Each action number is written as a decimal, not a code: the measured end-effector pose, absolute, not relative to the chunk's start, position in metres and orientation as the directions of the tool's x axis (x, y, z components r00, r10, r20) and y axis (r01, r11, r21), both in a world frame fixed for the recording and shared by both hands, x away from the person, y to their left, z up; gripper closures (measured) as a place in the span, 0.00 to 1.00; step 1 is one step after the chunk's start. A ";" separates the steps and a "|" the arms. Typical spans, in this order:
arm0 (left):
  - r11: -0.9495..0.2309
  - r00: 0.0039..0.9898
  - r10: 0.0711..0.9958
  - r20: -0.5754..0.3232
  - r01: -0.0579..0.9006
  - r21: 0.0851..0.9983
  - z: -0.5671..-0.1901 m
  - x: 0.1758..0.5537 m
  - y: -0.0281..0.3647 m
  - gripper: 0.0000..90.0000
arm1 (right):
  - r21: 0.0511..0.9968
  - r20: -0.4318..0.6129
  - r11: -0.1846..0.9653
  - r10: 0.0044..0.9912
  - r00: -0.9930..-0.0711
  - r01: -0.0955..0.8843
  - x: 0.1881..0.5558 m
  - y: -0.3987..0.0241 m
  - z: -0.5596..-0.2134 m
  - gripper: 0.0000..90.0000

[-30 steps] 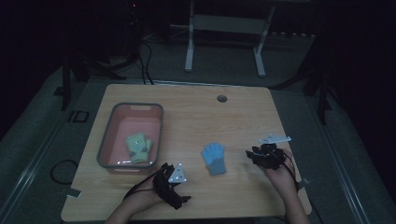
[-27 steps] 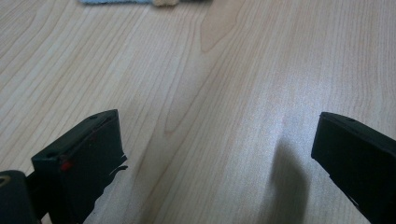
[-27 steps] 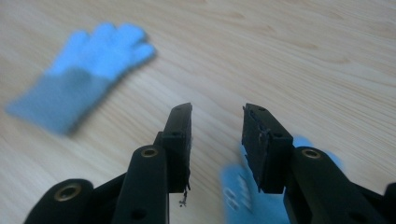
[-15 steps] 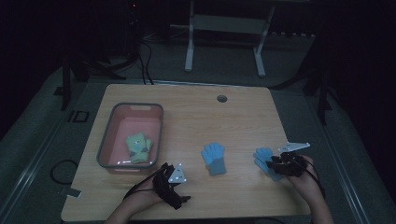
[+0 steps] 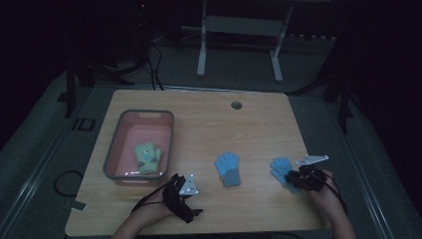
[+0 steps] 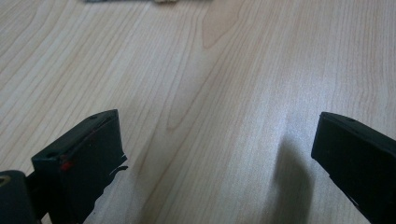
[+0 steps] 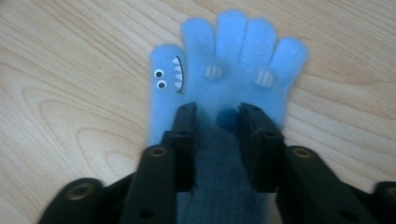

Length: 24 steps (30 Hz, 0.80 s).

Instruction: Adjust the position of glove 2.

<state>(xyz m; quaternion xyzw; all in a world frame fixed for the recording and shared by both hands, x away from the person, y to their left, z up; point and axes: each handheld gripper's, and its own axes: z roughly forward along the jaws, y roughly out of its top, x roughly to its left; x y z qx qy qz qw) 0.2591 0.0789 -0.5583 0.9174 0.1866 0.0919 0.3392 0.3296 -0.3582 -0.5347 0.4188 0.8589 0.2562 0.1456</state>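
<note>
Dim room, dark floor, a white metal stand (image 5: 239, 35) at the back. Light wooden table (image 5: 209, 124) lit in the middle, with a small round cable hole (image 5: 236, 105) near its far edge.

Pink plastic bin (image 5: 119, 149) with a grey rim at the table's left, a green glove (image 5: 148, 157) lying inside near its front end.

Blue glove (image 5: 228, 168) flat on the bare wood at centre front, grey cuff toward the person, well apart from the bin.

Second blue glove (image 5: 282, 169) flat near the right front edge, fingers pointing away from the person. In the right gripper view, same glove (image 7: 233, 70) seen with a googly-eyed, toothed face on its thumb and a grey cuff at the near end.

Right gripper (image 5: 297, 180) held in a hand at the right front edge, set on that glove. Jaws seen narrowed and just closing further, standing on either side of the cuff where it met the blue palm, fabric bunched between the pads; firm pinch or not, impossible to tell.

Left gripper (image 5: 185, 198) held low at the left front edge, just in front of the bin. Jaws spread wide over bare wood.
</note>
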 end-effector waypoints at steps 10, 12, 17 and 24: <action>-0.697 0.916 0.400 0.036 0.279 0.661 -0.558 0.259 0.079 0.03 | 0.576 -0.032 0.443 0.852 -0.522 0.687 0.325 -0.348 -0.533 0.95; -0.698 0.916 0.400 0.037 0.278 0.660 -0.558 0.259 0.079 0.03 | 0.590 0.000 0.402 0.867 -0.498 0.700 0.324 -0.346 -0.532 0.96; -0.699 0.916 0.400 0.038 0.278 0.659 -0.558 0.258 0.078 0.03 | 0.609 0.010 0.359 0.888 -0.460 0.707 0.325 -0.341 -0.521 0.96; -0.706 0.916 0.397 0.049 0.271 0.655 -0.558 0.259 0.078 0.03 | 0.669 0.012 0.318 0.899 -0.438 0.671 0.321 -0.317 -0.493 0.96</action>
